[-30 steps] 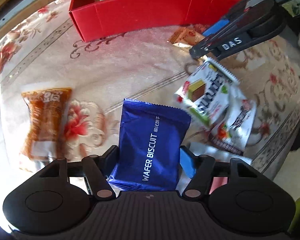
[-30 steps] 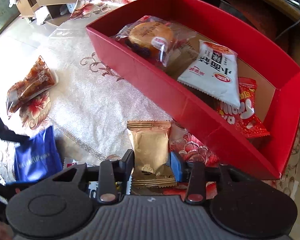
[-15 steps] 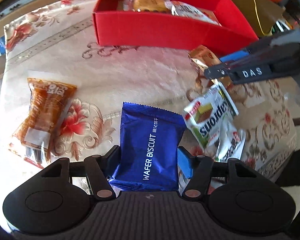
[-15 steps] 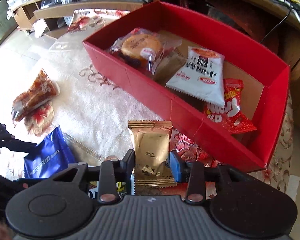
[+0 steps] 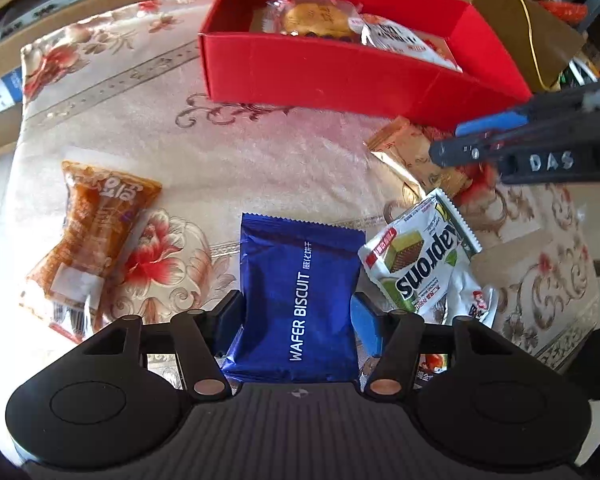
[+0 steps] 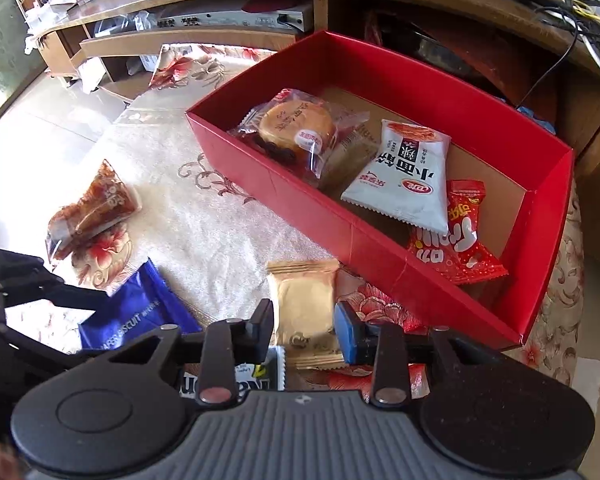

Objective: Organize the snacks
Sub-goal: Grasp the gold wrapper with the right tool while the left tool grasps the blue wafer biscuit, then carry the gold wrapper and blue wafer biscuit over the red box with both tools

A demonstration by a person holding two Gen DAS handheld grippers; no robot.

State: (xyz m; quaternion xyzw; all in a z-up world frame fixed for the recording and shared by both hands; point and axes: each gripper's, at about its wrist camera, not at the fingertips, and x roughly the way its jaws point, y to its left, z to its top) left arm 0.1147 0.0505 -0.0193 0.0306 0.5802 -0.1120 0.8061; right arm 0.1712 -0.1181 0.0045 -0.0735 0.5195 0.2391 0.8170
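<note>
left gripper point(image 5: 298, 316) jaws closing around blue "WAFER BISCUIT" packet point(image 5: 300, 292) | right gripper point(image 6: 304, 326) clamps gold packet point(image 6: 306, 304) | "Naprons" pack point(image 5: 416, 256) beside, red box point(image 6: 300, 200) behind

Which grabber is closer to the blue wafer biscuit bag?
Left. The left gripper has the blue wafer biscuit bag between its fingers; the right gripper, off to the side, clamps a gold packet.

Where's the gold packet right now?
In the right wrist view the gold packet sits clamped in the right gripper, just outside the red box's near wall.
</note>
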